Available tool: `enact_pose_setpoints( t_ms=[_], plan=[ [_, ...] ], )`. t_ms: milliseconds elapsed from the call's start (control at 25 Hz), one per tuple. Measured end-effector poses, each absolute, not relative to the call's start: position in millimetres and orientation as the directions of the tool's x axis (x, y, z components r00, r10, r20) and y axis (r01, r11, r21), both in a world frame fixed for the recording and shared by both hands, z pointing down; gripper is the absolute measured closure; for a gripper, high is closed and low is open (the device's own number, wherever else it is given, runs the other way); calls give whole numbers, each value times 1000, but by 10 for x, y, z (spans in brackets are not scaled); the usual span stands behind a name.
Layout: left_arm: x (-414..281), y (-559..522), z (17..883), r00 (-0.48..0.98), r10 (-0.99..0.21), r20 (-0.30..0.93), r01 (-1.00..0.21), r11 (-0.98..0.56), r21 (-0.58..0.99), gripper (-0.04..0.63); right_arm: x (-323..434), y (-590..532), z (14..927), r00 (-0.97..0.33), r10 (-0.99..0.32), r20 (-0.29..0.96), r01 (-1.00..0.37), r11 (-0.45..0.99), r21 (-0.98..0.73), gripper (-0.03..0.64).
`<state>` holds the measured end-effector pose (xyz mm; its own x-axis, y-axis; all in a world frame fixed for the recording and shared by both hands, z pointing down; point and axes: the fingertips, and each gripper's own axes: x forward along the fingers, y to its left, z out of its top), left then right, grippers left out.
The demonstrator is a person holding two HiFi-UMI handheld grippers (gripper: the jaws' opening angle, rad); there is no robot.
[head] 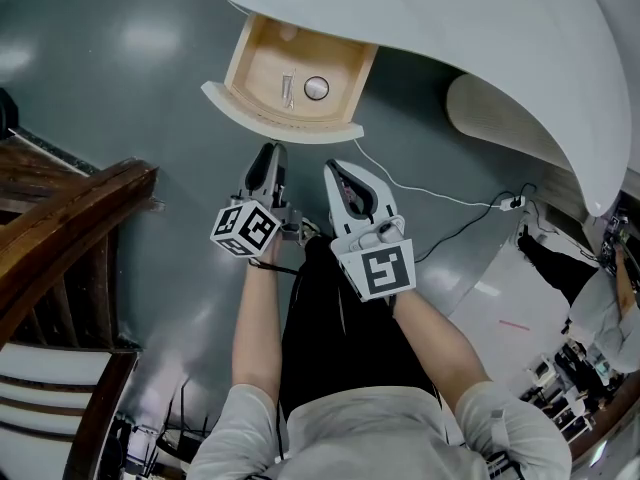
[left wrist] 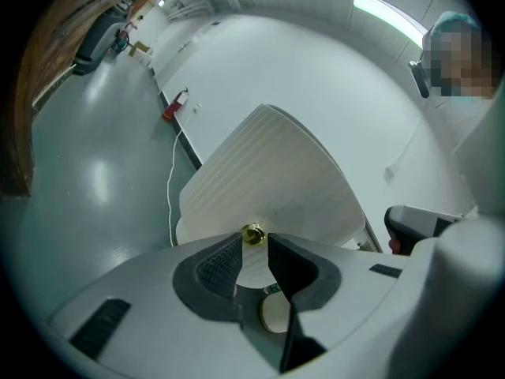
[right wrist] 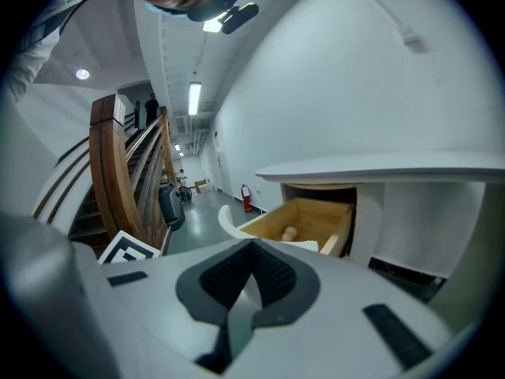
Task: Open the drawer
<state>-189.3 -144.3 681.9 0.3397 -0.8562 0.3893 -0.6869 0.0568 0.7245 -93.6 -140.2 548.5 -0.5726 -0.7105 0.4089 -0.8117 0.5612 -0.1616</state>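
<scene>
drawer (head: 270, 118): stands pulled well out from under the tabletop (head: 450, 18), so we judge the opening done bar letting go; left claw (head: 269, 156) grips its knob (left wrist: 252, 234), right claw (head: 338, 173) closed, empty, just beside.

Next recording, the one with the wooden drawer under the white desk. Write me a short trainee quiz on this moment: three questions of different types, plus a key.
1. True or false: the drawer is fully shut under the desk.
2. Multiple choice: in the left gripper view, what shows at the tips of the left gripper? A) a brass knob B) a spoon C) a red cup
3. Short answer: how do the jaws of the right gripper stand, and is anything between them?

Key
1. False. It is pulled well out.
2. A, the brass knob.
3. Together, with nothing between them.
</scene>
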Motion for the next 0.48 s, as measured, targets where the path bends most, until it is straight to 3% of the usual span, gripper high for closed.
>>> enact_pose_setpoints(
  t_ms=[480],
  plan=[
    [-1966,-1127,5820,290,-885,365,-777,5,630,518,-1013,-1275,5077,-577,-722,382,-810,565,-155,604]
  ],
)
